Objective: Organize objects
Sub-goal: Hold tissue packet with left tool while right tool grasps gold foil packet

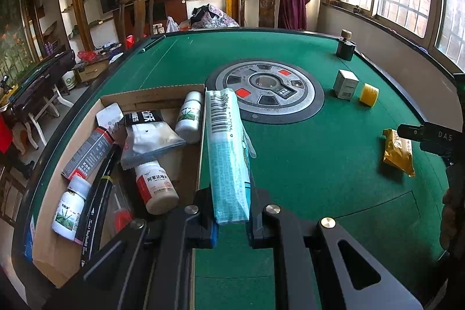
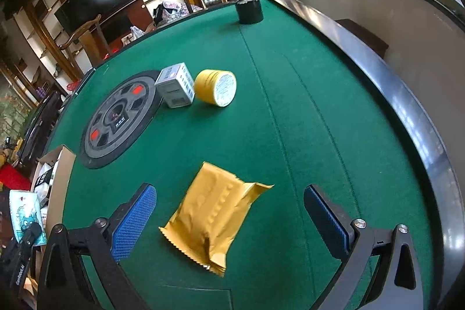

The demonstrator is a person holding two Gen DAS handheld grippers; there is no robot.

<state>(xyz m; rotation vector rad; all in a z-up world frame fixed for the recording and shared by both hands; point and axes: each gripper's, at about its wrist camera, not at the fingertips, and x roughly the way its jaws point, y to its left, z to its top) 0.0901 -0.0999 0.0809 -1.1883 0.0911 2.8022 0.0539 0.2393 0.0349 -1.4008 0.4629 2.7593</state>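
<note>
A: Over to the cardboard box (image 1: pixel 186 164) at the left of the green felt desk (image 1: pixel 319 164) — open-topped, plain brown walls, well stocked.

B: Holding three white plastic bottles (image 1: pixel 190 118), round and smooth, one with a red label; a grey and red carton (image 1: pixel 87 153); a long black box (image 1: pixel 100 193); a crinkly clear pouch (image 1: pixel 151 138) with a black header.

A: And the left claw (image 1: pixel 231 220)?

B: Clamped on a soft tissue pack (image 1: pixel 228 153), pale blue film, barcode up, raised over the box's right wall.

A: Right claw (image 2: pixel 229 220) now.

B: Spread wide, blue ribbed pads (image 2: pixel 133 222) either side of a gold foil packet (image 2: pixel 212 222), not touching. Flat on the felt, wrinkled, zigzag-sealed ends.

A: Further out?

B: Small grey carton (image 2: pixel 175 86) just beside a squat yellow jar (image 2: pixel 215 87) on its side, white round label facing out. Dark bottle (image 2: pixel 248 7) with a wooden stopper upright near the far corner. Round grey metal panel (image 2: pixel 119 118) set in the middle of the felt.
</note>
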